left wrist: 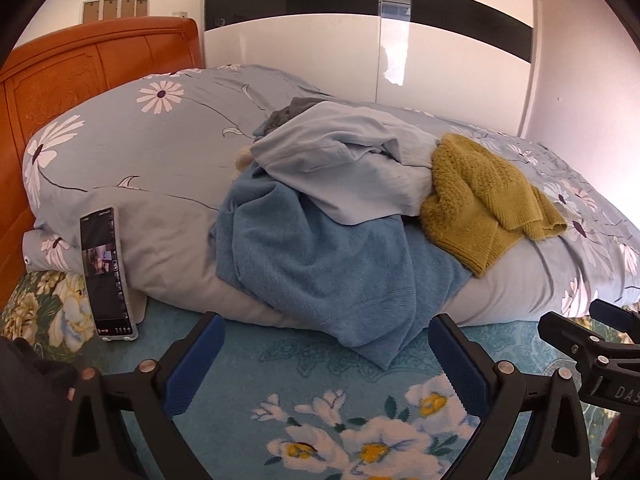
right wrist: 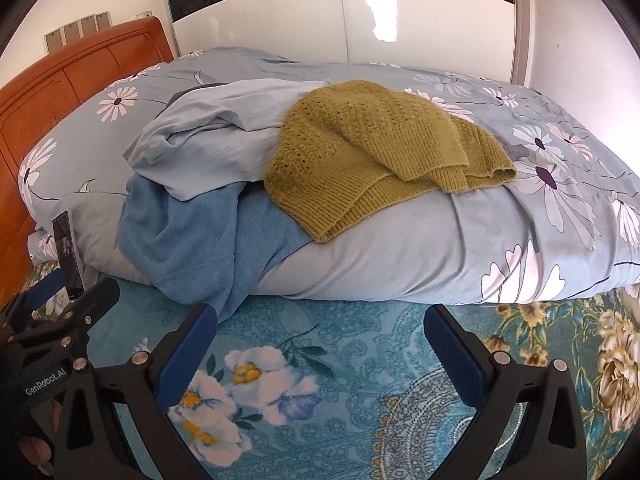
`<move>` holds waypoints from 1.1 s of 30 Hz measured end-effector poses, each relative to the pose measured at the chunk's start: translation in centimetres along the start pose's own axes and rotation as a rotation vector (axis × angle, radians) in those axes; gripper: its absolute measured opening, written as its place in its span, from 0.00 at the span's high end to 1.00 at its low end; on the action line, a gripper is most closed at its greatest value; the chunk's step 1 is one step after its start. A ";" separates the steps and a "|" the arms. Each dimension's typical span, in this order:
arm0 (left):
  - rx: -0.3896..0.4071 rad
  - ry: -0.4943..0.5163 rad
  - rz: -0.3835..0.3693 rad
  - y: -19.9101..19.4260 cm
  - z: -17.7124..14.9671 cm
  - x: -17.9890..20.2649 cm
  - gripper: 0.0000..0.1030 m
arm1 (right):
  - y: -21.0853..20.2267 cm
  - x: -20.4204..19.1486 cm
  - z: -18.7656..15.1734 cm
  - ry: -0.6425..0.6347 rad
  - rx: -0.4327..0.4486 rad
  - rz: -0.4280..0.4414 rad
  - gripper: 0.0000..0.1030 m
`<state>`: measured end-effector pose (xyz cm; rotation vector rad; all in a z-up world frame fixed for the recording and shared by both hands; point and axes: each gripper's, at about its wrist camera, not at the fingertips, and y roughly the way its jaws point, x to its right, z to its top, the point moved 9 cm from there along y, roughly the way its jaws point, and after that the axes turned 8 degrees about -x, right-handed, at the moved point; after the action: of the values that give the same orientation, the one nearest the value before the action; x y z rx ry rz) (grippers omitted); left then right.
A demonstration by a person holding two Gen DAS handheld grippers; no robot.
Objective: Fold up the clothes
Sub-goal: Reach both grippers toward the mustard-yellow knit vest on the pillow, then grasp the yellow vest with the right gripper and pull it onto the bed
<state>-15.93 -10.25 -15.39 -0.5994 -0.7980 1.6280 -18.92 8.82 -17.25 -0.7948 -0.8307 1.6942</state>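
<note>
A heap of clothes lies on a rolled floral duvet [left wrist: 132, 148] [right wrist: 460, 248]. A blue fleece garment [left wrist: 320, 264] [right wrist: 188, 240] hangs down to the bed. A pale blue shirt [left wrist: 344, 168] [right wrist: 208, 148] lies over it, and a mustard knit sweater [left wrist: 480, 196] [right wrist: 380, 148] lies to the right. A grey garment [left wrist: 292, 112] peeks out behind. My left gripper [left wrist: 326, 364] is open and empty just short of the fleece hem. My right gripper [right wrist: 320, 356] is open and empty above the blanket, to the right of the left gripper [right wrist: 72, 304].
A teal floral blanket [left wrist: 344, 420] [right wrist: 360, 360] covers the bed in front. A phone [left wrist: 106, 276] [right wrist: 70, 252] leans upright against the duvet at left. An orange wooden headboard [left wrist: 72, 68] [right wrist: 52, 96] stands at left. A white wardrobe [left wrist: 360, 40] stands behind the bed.
</note>
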 end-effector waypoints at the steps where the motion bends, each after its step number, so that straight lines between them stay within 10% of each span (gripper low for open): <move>1: -0.002 -0.009 0.003 0.2 0.0 -0.3 0.00 | 0.1 -0.1 0.1 -0.003 -0.001 -0.001 0.00; 22: -0.046 -0.043 -0.062 3.1 -0.6 -0.5 0.00 | 3.5 0.4 2.0 -0.026 -0.055 -0.024 0.00; 33: -0.089 -0.040 -0.032 4.0 -1.6 -0.9 0.00 | 6.6 2.3 13.3 0.000 -0.038 -0.031 0.11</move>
<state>-17.07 -11.26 -19.49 -0.6152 -0.9095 1.5856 -33.81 7.69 -15.83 -0.8040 -0.8728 1.6551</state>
